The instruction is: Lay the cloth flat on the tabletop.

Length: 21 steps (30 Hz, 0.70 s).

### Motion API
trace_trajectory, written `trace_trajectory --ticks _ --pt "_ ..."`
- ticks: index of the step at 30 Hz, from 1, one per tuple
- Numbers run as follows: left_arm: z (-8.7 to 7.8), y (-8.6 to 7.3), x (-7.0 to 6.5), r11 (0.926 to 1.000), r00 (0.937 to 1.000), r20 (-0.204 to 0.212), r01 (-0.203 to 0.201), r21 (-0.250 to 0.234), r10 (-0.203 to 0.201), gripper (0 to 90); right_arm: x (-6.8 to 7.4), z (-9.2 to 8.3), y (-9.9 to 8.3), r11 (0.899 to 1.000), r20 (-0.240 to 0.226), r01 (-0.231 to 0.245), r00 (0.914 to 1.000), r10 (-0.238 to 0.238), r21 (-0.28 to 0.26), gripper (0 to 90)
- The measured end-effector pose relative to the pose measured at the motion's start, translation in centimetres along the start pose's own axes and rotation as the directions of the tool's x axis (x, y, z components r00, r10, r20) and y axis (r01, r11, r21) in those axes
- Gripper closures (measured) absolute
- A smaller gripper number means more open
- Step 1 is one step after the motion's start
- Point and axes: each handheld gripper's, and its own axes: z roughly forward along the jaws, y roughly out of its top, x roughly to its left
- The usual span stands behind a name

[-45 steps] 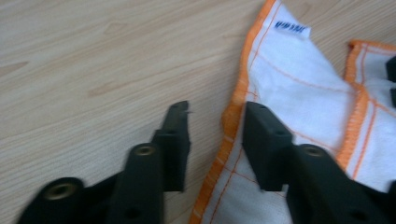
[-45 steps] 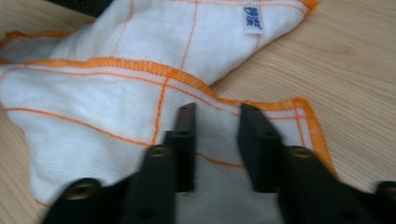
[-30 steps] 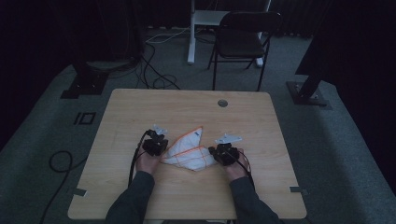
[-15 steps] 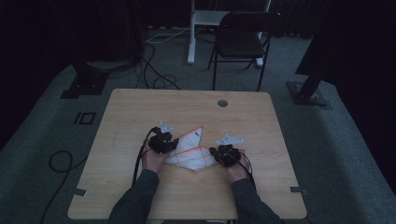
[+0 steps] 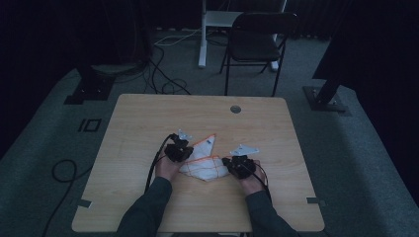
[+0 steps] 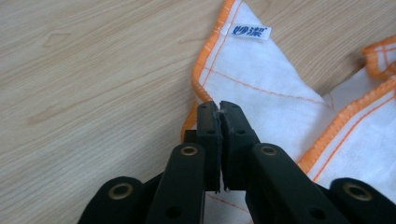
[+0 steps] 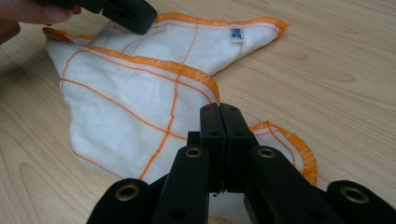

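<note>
High view puts your table (image 5: 148,123) under dim light, with a chair (image 5: 257,42) beyond its far edge and cables on the floor to the left. Your forearms come in from the bottom, and the cloth (image 5: 205,163) lies crumpled near the middle of the table between your two tools.

Your left gripper (image 5: 178,149) sits at the cloth's left edge; in the left gripper view its jaws are pressed together with a sliver of the orange hem pinched at their tips. Your right gripper (image 5: 238,166) sits at the cloth's right edge, jaws likewise clamped together over the cloth, which passes under them; I judge a corner is caught there, though the pinch itself is hidden.

This looks like a fold or spread in progress. To do it well, keep both pinches firm, lift only enough to clear the wood, and move the two edges evenly so the hem does not slip out of the left tips, where the hold looks thin.

The cloth is white with orange grid lines, an orange stitched hem and a small blue-printed label (image 6: 251,31) near one corner.
</note>
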Motion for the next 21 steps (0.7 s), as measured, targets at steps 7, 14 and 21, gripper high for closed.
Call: trace_trajectory --ticks 7,14,21 --pt "-0.6 -0.6 1.0 0.9995 0.9984 -0.046 0.031 -0.003 -0.031 89.7 -0.1 -0.5 -0.4 1.0 0.003 -0.003 1.0 0.003 -0.005 89.6" --pt "-1.0 -1.8 2.2 0.997 0.9947 -0.068 0.076 -0.012 -0.077 89.7 0.0 -0.9 -0.8 1.0 0.002 -0.007 1.0 0.007 -0.01 89.6" --pt "-1.6 -2.5 3.5 0.9924 0.9879 -0.094 0.122 -0.021 -0.123 89.8 0.2 -1.6 -1.3 1.0 -0.001 0.0 1.0 0.0 -0.017 89.6"
